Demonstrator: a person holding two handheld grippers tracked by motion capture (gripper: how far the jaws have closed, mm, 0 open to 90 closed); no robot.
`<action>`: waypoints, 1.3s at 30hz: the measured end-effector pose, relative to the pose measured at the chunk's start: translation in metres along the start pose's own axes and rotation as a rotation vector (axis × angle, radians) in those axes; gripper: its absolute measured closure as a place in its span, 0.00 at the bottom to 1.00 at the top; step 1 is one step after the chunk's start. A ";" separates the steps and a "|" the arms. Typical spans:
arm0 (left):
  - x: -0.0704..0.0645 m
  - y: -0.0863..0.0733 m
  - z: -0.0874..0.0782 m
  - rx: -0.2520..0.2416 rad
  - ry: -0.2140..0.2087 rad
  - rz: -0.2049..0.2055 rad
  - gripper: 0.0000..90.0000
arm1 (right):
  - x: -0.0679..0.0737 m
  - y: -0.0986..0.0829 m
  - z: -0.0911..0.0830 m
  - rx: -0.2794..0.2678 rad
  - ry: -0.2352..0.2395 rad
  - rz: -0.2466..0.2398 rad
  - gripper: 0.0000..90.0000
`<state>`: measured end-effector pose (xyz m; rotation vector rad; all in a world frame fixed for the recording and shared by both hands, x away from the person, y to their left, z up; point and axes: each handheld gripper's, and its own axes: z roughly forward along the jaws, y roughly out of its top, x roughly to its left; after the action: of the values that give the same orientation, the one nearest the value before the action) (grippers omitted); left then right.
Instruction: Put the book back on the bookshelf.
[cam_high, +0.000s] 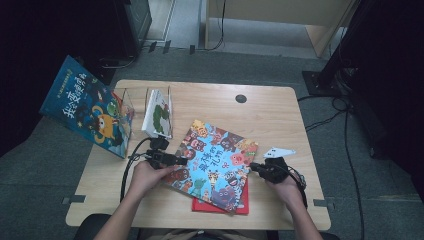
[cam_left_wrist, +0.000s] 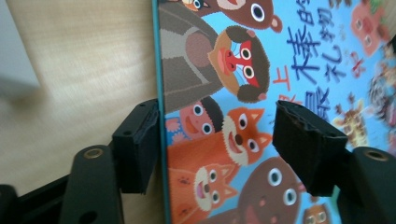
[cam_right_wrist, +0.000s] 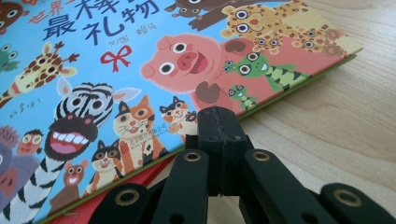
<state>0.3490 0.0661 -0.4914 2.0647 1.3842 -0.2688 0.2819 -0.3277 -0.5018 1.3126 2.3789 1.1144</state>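
Left gripper view – left claw (cam_left_wrist: 217, 144) spread astride animal book (cam_left_wrist: 261, 93) edge; right claw (cam_right_wrist: 219, 140) pressed together, beside book.

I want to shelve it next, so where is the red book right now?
In the high view the red book lies flat near the table's front edge, mostly hidden under the animal picture book, between the left gripper and the right gripper.

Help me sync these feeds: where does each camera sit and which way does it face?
High view: above the person's side, looking forward and down at the table; forearms and both claws show.
Left gripper view: rides the left claw, open astride the book edge.
Right gripper view: rides the right claw, shut, at the book's other edge.
All share the book.
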 end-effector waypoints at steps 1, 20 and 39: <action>0.000 -0.001 -0.001 0.003 -0.001 -0.007 0.40 | 0.000 0.000 0.000 0.000 -0.003 0.009 1.00; 0.001 0.002 0.000 0.021 -0.011 -0.014 0.42 | 0.000 -0.002 -0.002 0.018 0.057 -0.010 1.00; 0.002 0.001 -0.001 0.013 -0.004 0.038 0.43 | 0.001 0.000 -0.003 0.027 0.075 -0.037 1.00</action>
<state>0.3504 0.0679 -0.4916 2.0978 1.3428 -0.2670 0.2796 -0.3284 -0.4991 1.2512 2.4697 1.1440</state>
